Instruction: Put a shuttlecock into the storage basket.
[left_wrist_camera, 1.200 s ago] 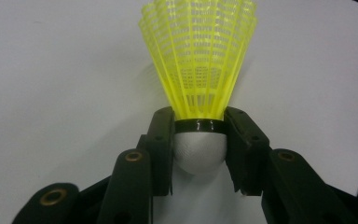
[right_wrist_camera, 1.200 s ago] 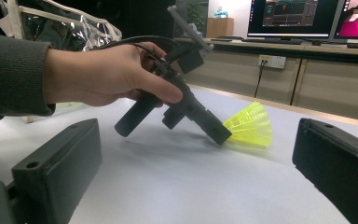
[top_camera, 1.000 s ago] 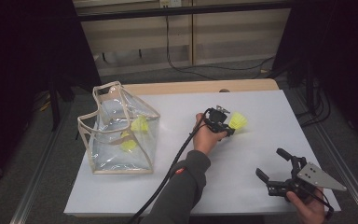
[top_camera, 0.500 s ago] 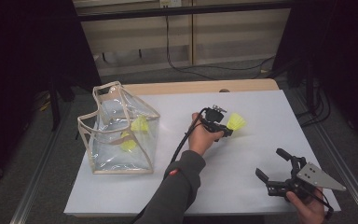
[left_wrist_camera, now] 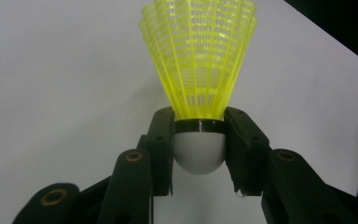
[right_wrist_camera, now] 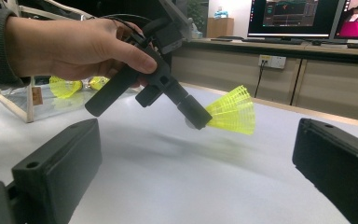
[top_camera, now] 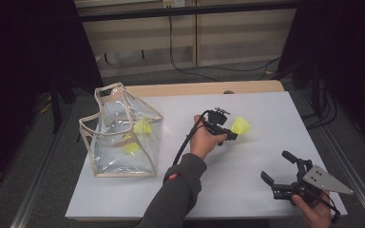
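Note:
A yellow shuttlecock (left_wrist_camera: 199, 60) with a white cork head is clamped by that head between the jaws of my left gripper (left_wrist_camera: 199, 135). In the high view the shuttlecock (top_camera: 241, 125) sticks out to the right of the left gripper (top_camera: 231, 134), over the middle of the white table. The right gripper view shows the shuttlecock (right_wrist_camera: 233, 111) held a little above the table, over its shadow. My right gripper (top_camera: 275, 166) stands open at the near right, with nothing between its fingers (right_wrist_camera: 60, 158).
A clear plastic bag (top_camera: 121, 137) with beige trim stands at the table's left, holding two yellow shuttlecocks (top_camera: 142, 127). The white table sheet (top_camera: 266, 104) ends close to my right hand. A cable trails back from the left gripper along the sleeve.
The left hand and its gripper have shifted very slightly toward the left with the shuttlecock still gripped. The right gripper has stayed put and open.

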Demonstrator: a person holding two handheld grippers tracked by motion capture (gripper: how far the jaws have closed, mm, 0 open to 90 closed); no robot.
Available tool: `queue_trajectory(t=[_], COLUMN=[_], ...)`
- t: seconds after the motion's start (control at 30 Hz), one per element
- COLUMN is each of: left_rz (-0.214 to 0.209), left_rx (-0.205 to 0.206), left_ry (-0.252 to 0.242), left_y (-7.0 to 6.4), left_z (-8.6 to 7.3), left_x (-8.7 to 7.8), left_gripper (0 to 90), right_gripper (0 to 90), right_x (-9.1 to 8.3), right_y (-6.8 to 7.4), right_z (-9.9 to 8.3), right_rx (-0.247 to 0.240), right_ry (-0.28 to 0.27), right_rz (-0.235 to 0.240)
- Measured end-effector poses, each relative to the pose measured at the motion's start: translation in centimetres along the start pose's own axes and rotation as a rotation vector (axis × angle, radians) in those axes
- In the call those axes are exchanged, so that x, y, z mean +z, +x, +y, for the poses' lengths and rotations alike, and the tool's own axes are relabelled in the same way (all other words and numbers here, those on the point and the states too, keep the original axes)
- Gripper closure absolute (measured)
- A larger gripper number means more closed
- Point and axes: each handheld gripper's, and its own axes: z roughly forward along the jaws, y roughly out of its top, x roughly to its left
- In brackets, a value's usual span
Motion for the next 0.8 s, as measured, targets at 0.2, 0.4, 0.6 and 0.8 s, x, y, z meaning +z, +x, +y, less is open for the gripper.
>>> queue_trajectory(t=[0.2, 0.4, 0.6, 0.8], left_rz=[-0.01, -0.019, -0.022, -0.025], left_rx=[-0.01, -0.015, -0.014, -0.019], left_ry=[0.011, 0.012, 0.021, 0.026], left_y=[-0.1, -0.2, -0.2, -0.3], left_z=[0.0, 0.1, 0.1, 0.2], left_x=[-0.8, -1.7, -2.4, -3.0], left_gripper=[64.9, 64.9, 65.0, 65.0], right_gripper=[1.0, 1.0, 1.0, 1.0], right_x=[0.1, 0.1, 0.1, 0.1], right_y=[0.0, 0.0, 0.0, 0.0], right_z=[0.0, 0.0, 0.0, 0.0], right_rx=[-0.003, -0.003, -0.006, -0.001], right_ry=[-0.003, -0.004, -0.003, -0.003], right_rz=[0.002, 0.001, 0.001, 0.002])
